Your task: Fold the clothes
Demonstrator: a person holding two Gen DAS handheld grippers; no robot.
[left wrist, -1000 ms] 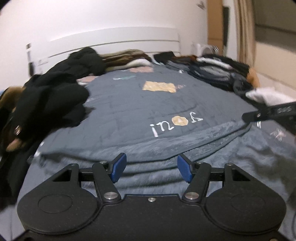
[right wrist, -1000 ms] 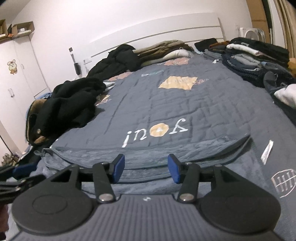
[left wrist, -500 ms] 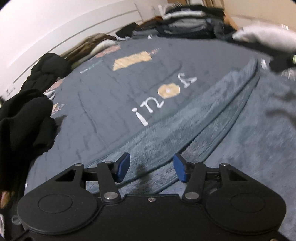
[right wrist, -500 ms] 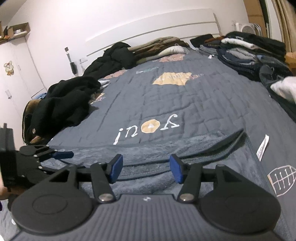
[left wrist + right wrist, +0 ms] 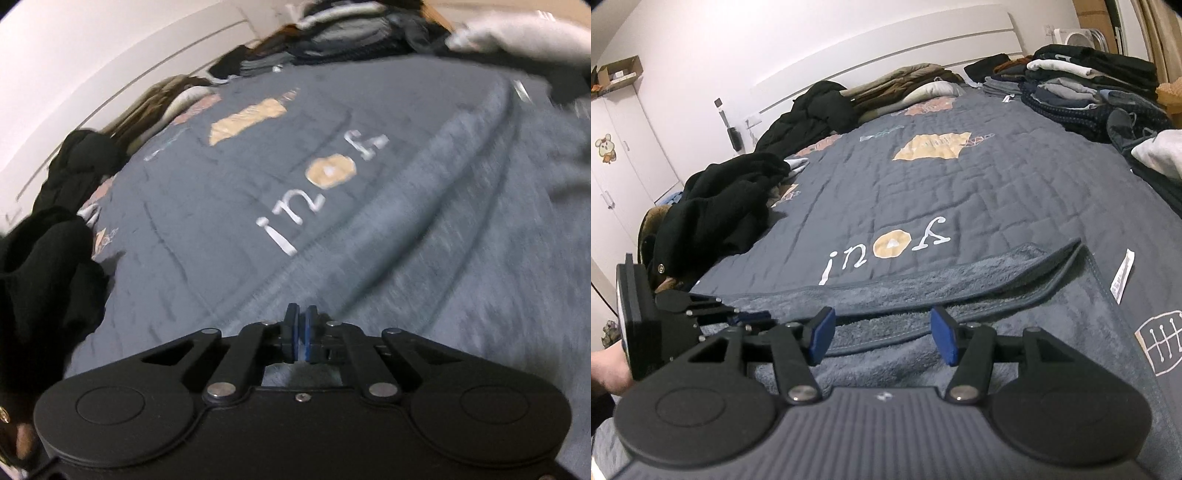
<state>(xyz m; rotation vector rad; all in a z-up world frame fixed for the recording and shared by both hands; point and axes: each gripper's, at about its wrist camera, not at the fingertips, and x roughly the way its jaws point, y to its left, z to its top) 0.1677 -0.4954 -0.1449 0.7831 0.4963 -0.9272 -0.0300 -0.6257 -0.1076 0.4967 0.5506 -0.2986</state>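
Note:
A grey fleece garment [image 5: 1015, 325] lies flat on the near part of the bed, with a zipper band along its far edge and a white label [image 5: 1123, 275] at its right side. My left gripper [image 5: 301, 325] is shut, its blue pads pinched together on the garment's [image 5: 461, 258] left edge. In the right wrist view that left gripper [image 5: 753, 317] sits low at the garment's left border. My right gripper [image 5: 882, 334] hovers open over the garment's middle, with nothing pressed between its pads.
The bed's dark grey quilt [image 5: 923, 184] with white letters stretches beyond the garment. Black clothes [image 5: 716, 206] are heaped on the left, folded stacks [image 5: 1089, 85] line the right side, and pillows and coats lie at the headboard. A person's hand [image 5: 609, 369] shows at the left.
My left gripper rolled, sank toward the garment's left edge and shut its jaws there. The right gripper stayed almost still and open.

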